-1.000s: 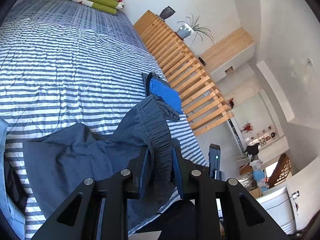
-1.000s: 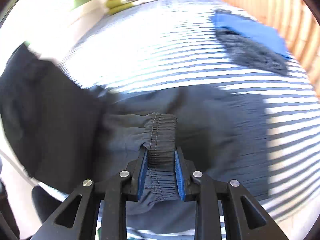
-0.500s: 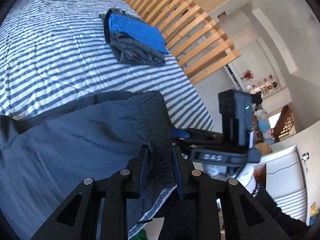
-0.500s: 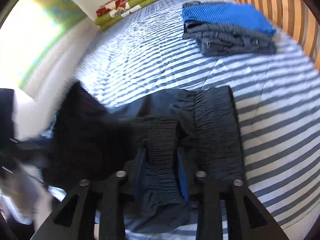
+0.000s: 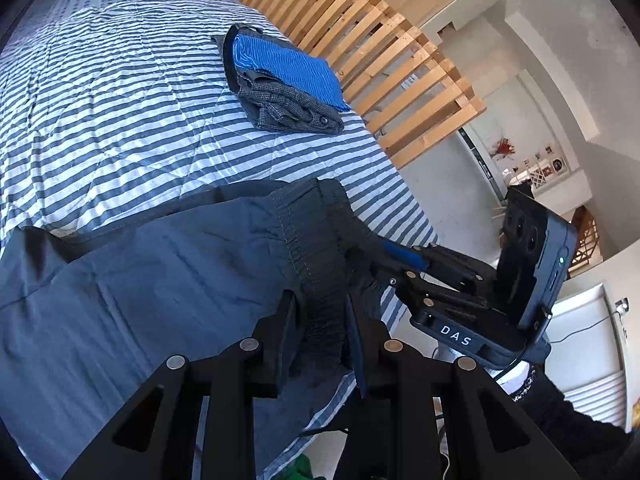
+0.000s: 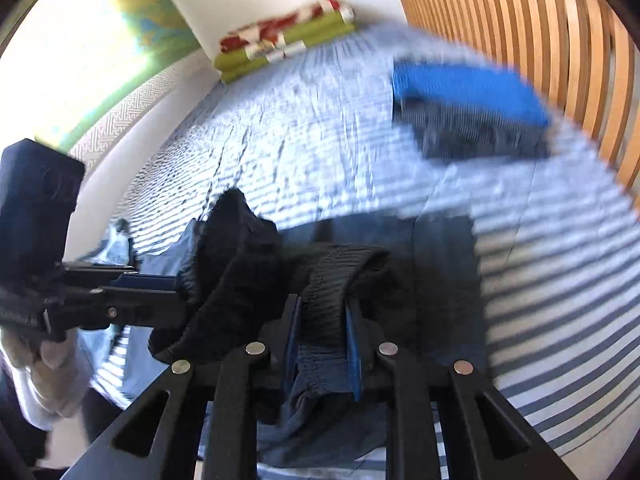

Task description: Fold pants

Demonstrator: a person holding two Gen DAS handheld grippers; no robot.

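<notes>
- Your left gripper (image 5: 318, 316) pinches the gathered elastic waistband (image 5: 308, 248) of the dark blue-grey pants (image 5: 140, 280), with the band bunched between both pads.
- Your right gripper (image 6: 322, 320) is closing its jaws with another part of the same waistband (image 6: 340, 276) between them; the blue pads sit against the cloth on both sides.
- You see the pants lying on the striped bedcover (image 5: 120, 100) at the near edge of the bed, with the waistband lifted off it by both grippers.
- From the left wrist view, the legs spread away to the left, so the long axis runs roughly along the bed's near edge with the waist end toward the right.
- Only the left wrist view shows you the right gripper (image 5: 404, 264) from the side, its camera block and a dark sleeve (image 5: 560, 420) behind it.
- Only the right wrist view shows you the left gripper (image 6: 160, 292) from the side, a dark bunch of pants fabric (image 6: 236, 256) draped over its tip, and the hand (image 6: 44, 356) holding it.
- The right wrist view is motion-blurred, so you cannot read the fabric's folds there.
- Both views show a folded stack (image 5: 284, 84) of blue and grey clothes further up the bed, well apart from the pants, near the wooden slats (image 5: 380, 48).
- Folded green and red bedding (image 6: 280, 40) lies at the far end of the bed.
</notes>
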